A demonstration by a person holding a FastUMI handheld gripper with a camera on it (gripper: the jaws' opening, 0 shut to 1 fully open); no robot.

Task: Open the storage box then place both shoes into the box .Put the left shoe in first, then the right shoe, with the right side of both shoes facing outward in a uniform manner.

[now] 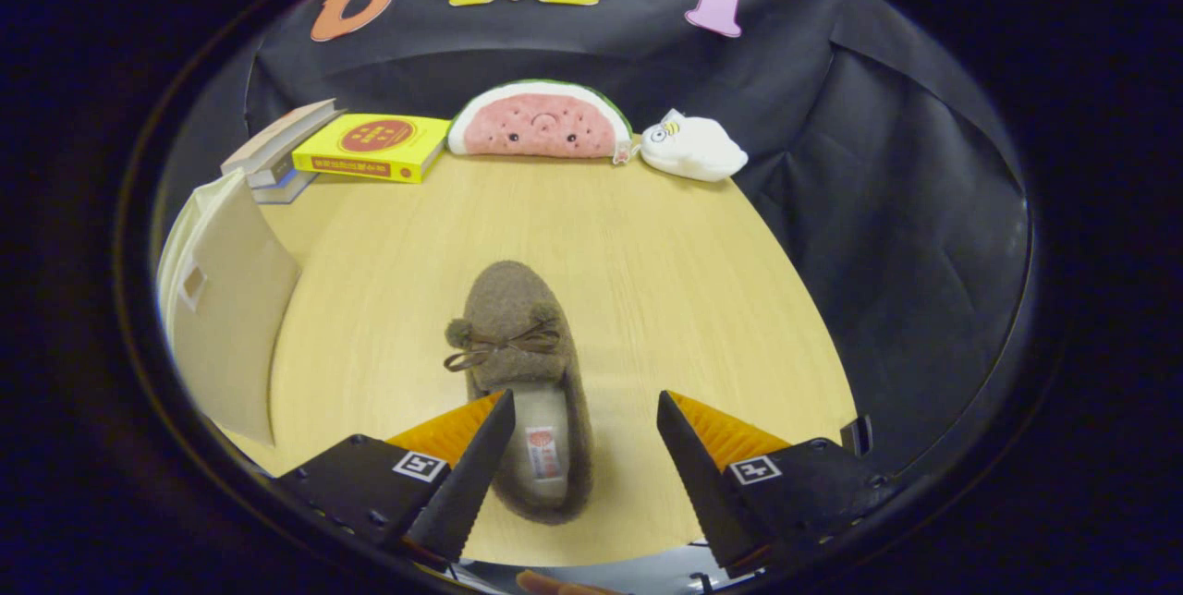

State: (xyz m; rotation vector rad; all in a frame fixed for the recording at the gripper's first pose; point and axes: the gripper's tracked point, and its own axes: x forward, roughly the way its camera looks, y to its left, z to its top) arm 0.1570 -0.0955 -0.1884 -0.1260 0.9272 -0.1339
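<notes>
Claw [582, 424] released, spread astride heel of brown shoe [522, 364] on tabletop [665, 253]; step judged shoe pickup; next: clench on heel, carry toward storage box [226, 318].

Saw red-printed label on insole of brown shoe [518, 364], characters too small to read. Yellow book [374, 145] carried red round emblem and spine lettering, illegible. My gripper [584, 410] bore square black-and-white coded markers on both fingers, no words.
</notes>
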